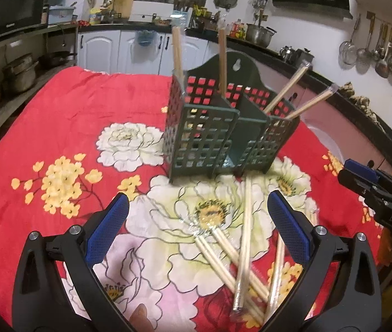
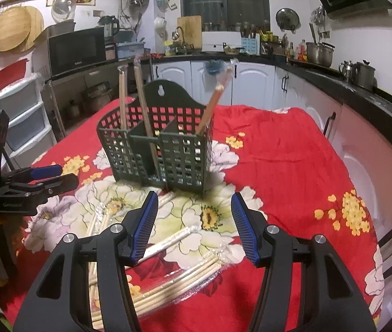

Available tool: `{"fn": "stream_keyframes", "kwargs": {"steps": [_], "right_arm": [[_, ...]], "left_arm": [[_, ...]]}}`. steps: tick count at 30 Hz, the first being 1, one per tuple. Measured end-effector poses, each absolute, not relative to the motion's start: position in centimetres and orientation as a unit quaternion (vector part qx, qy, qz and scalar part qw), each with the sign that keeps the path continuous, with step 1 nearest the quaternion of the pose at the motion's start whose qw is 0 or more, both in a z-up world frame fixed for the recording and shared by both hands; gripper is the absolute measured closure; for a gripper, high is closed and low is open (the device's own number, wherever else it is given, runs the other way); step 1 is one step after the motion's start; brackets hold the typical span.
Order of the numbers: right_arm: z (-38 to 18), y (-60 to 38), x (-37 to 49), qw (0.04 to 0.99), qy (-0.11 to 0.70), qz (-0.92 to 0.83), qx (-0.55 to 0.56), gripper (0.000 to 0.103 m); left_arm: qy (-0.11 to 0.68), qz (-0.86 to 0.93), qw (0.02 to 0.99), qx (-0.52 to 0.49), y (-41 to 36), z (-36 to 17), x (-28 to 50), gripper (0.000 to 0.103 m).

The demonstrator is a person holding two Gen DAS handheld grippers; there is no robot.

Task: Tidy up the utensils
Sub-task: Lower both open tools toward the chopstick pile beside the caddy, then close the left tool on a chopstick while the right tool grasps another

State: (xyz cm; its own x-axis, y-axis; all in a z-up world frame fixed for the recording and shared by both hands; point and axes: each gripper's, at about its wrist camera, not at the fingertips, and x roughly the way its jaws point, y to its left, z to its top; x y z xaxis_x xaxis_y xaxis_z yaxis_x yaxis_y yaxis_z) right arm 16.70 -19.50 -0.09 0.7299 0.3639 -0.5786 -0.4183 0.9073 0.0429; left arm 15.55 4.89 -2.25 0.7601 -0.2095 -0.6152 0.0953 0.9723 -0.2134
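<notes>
A dark green lattice utensil holder stands on the flowered red cloth, with several wrapped wooden chopstick pairs leaning out of its compartments. More wrapped chopstick pairs lie crossed on the cloth in front of it. My left gripper hovers open just above the loose pile, nothing between its blue pads. My right gripper is open too, above the chopsticks near the holder's front. Each gripper shows at the edge of the other's view: the right gripper, the left gripper.
The table with the red floral cloth fills the foreground. Around it run white kitchen cabinets, a dark counter with pots, a microwave and hanging ladles.
</notes>
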Motion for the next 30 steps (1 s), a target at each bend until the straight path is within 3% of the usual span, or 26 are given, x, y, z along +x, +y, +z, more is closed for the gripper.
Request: {"fn": "stream_keyframes", "kwargs": {"steps": [10,15,19,30], "right_arm": [[-1.8,-19.8,17.3,0.918,0.331,0.212,-0.05,0.05],[-3.0,-19.6,17.9,0.907,0.356,0.217,-0.056,0.05],[-4.2,-19.2,18.7,0.895,0.381,0.227,-0.053,0.05],[-6.3,-17.4,21.1,0.869,0.43,0.245,-0.026,0.058]], "left_arm": [[0.381,-0.091,0.915,-0.095,5.0,-4.5,15.5,0.012],[0.408,-0.107,0.899,-0.119,5.3,-5.6,15.6,0.025],[0.423,-0.12,0.888,-0.134,5.3,-6.5,16.0,0.041],[0.445,-0.134,0.868,-0.173,6.0,-7.9,17.6,0.062]]}}
